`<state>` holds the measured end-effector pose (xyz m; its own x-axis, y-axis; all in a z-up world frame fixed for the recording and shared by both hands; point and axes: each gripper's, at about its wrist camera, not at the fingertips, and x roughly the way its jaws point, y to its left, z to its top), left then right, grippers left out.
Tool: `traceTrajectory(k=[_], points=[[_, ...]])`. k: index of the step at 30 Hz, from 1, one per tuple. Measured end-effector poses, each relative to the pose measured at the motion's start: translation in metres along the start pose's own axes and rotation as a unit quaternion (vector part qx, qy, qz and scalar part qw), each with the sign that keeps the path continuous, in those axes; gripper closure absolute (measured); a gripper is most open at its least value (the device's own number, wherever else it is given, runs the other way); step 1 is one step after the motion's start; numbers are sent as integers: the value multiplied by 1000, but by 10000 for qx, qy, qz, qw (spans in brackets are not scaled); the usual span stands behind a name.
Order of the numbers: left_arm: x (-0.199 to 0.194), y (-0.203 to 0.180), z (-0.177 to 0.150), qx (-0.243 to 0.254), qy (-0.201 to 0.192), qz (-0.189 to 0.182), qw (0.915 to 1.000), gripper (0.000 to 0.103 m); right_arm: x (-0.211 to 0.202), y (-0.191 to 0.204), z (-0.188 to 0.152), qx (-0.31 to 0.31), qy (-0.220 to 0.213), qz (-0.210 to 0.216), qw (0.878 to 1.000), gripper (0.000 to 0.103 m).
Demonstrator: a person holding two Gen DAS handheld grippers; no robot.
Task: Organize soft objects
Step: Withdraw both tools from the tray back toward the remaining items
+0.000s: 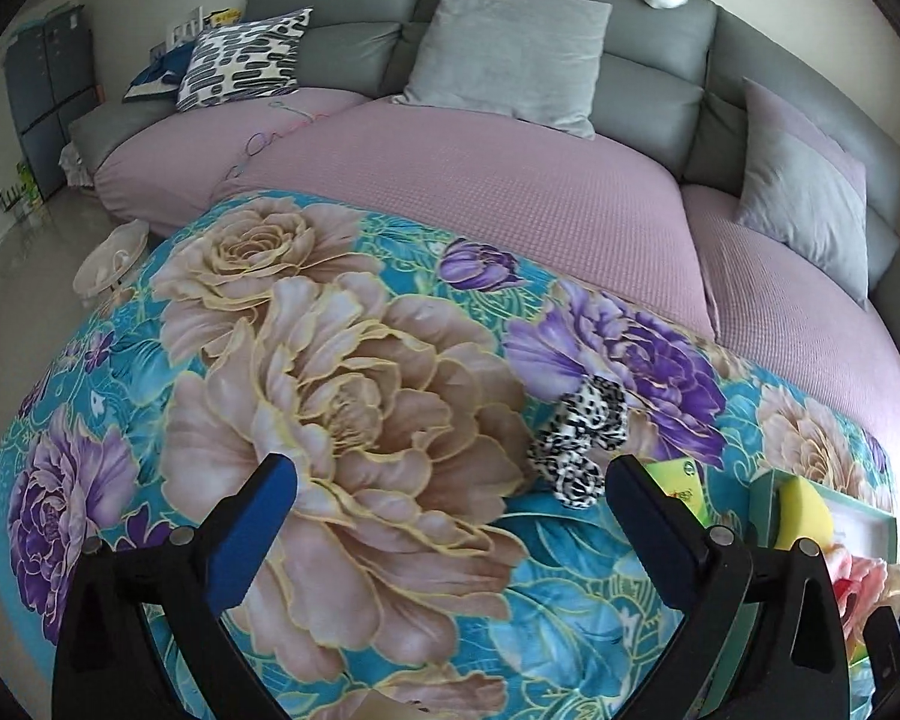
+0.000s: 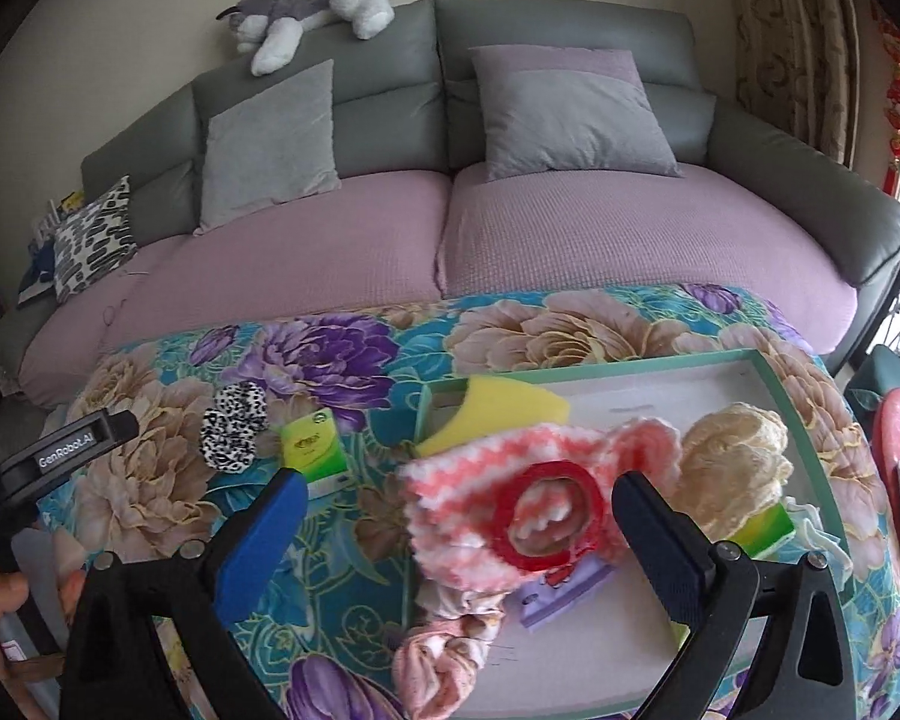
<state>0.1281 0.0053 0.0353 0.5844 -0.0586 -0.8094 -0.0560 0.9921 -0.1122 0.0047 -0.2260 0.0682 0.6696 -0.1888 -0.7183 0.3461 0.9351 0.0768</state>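
A black-and-white leopard-print scrunchie (image 1: pixel 579 438) lies on the floral cloth, just ahead of my open, empty left gripper (image 1: pixel 450 474); it also shows in the right wrist view (image 2: pixel 234 423). A green-rimmed white tray (image 2: pixel 810 420) holds a yellow sponge (image 2: pixel 489 411), a pink-and-white knitted piece with a red ring (image 2: pixel 510 510), a cream knitted piece (image 2: pixel 732 456) and a pink scrunchie (image 2: pixel 444 654) at its near edge. My right gripper (image 2: pixel 456 492) is open and empty, hovering over the pink knitted piece. A green packet (image 2: pixel 315 441) lies left of the tray.
The floral-covered table (image 1: pixel 360 372) stands in front of a grey sofa with pink seat covers (image 1: pixel 510 180) and several cushions (image 1: pixel 510 54). A plush dog (image 2: pixel 324 0) lies on the sofa back. The left gripper's body (image 2: pixel 60 450) shows at the left of the right view.
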Motion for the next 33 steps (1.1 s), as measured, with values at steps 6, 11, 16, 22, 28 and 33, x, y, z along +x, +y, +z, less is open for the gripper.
traceTrajectory(k=[6, 11, 16, 22, 28, 33], points=[[2, 17, 2, -172, 46, -41, 9998, 1, 13, 32, -3, -241, 5, 269, 9993, 0], [2, 33, 4, -287, 9, -42, 9996, 1, 23, 50, -6, -340, 23, 551, 9979, 0], [10, 42, 6, -427, -8, -205, 9989, 1, 31, 67, -5, -564, -41, 527, 9970, 0], [24, 43, 8, -504, 108, -403, 9979, 1, 48, 85, -2, -847, -63, 542, 9949, 0], [37, 38, 10, -433, 115, -482, 9978, 1, 69, 95, -3, -983, -2, 587, 9934, 1], [47, 31, 12, -306, 105, -496, 9982, 1, 88, 97, -4, -1021, 86, 572, 9931, 8]])
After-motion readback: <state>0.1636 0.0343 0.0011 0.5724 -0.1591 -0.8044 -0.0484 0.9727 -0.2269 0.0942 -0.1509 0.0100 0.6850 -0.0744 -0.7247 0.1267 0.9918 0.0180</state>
